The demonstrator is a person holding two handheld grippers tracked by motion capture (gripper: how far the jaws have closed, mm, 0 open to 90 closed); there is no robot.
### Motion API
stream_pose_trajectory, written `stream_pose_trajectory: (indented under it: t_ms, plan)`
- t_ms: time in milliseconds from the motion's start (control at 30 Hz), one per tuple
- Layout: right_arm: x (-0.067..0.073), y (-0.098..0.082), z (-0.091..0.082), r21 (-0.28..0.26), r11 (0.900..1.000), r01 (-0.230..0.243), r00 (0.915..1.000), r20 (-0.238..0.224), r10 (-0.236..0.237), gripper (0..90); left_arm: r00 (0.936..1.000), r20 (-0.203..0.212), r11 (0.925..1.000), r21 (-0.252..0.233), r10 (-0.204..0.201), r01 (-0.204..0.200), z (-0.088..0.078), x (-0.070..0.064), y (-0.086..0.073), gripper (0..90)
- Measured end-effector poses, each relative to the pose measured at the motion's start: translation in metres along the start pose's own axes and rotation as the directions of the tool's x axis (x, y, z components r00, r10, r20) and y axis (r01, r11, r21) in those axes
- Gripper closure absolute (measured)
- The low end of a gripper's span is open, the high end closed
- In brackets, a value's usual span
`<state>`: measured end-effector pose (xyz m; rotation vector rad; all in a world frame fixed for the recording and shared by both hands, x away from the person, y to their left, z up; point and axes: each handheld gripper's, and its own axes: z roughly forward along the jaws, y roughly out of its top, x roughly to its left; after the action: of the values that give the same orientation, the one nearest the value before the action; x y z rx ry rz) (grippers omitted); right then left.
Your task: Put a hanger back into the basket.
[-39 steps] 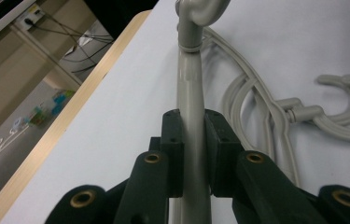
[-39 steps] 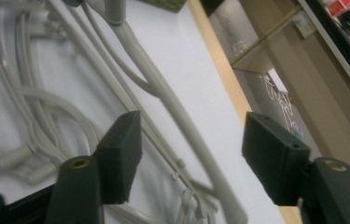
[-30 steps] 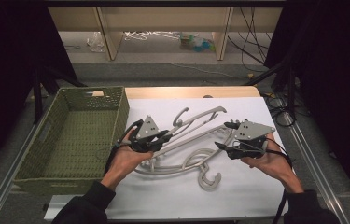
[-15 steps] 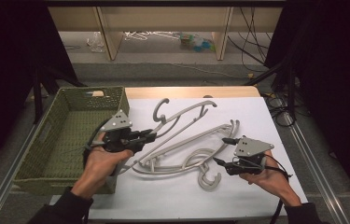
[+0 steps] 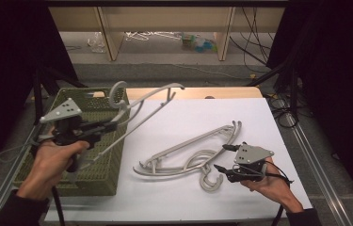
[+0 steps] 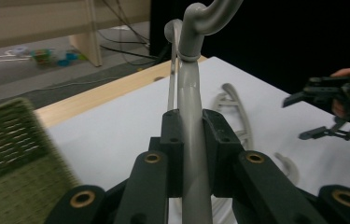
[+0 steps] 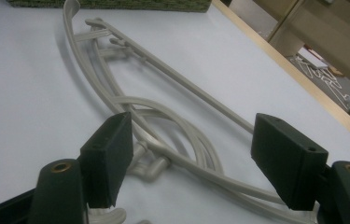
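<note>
The left gripper [image 5: 100,127], clamped on 1 grey hanger [image 5: 141,101], has carried it up and left over the green basket [image 5: 100,169]. The right gripper [image 5: 225,157], jaws apart, hovers over the remaining hangers [image 5: 190,150] on the white sheet [image 5: 174,197].

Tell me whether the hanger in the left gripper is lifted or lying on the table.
Lifted. The left gripper is shut on the hanger, which hangs in the air over the edge of the green basket, hook uppermost.
</note>
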<state>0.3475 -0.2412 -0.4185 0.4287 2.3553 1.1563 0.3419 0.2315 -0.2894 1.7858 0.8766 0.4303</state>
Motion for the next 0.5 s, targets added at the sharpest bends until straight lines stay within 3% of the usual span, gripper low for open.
stream_pose_trajectory:
  t_ms: [67, 100, 133, 167, 333, 400, 500]
  plan:
    - [0.0, -0.001, 0.001, 0.0, 1.0, 0.006, 1.0, -0.001, -0.006, 30.3, 0.9988, -0.045, 0.9998, -0.01, -0.017, 0.016, -0.013, 0.018, -0.002, 79.1]
    - [0.0, -0.001, 0.001, 0.0, 1.0, 0.006, 1.0, -0.001, -0.006, 30.3, 0.9988, -0.045, 0.9998, -0.01, -0.017, 0.016, -0.013, 0.018, -0.002, 79.1]
    - [0.0, -0.002, 0.001, 0.006, 1.0, 0.007, 1.0, 0.001, -0.007, 30.3, 0.9964, -0.076, 0.9993, -0.013, -0.037, 0.036, -0.021, 0.031, -0.004, 79.0]
    - [0.0, -0.002, 0.001, 0.006, 1.0, 0.007, 1.0, 0.001, -0.007, 30.3, 0.9964, -0.076, 0.9993, -0.013, -0.037, 0.036, -0.021, 0.031, -0.004, 79.1]
    - [0.001, -0.003, 0.002, 0.011, 1.0, 0.002, 1.0, -0.005, -0.002, 30.3, 0.9866, -0.149, 0.9978, -0.01, -0.066, 0.065, -0.039, 0.06, -0.014, 79.1]
    - [0.001, -0.003, 0.002, 0.016, 1.0, 0.006, 0.9999, -0.009, -0.005, 30.3, 0.9822, -0.18, 0.9984, 0.01, -0.054, 0.056, -0.043, 0.068, -0.017, 79.1]
    - [0.002, -0.003, 0.003, 0.02, 1.0, 0.006, 0.9999, -0.01, -0.006, 30.3, 0.977, -0.202, 0.9972, 0.014, -0.069, 0.073, -0.051, 0.082, -0.025, 79.1]
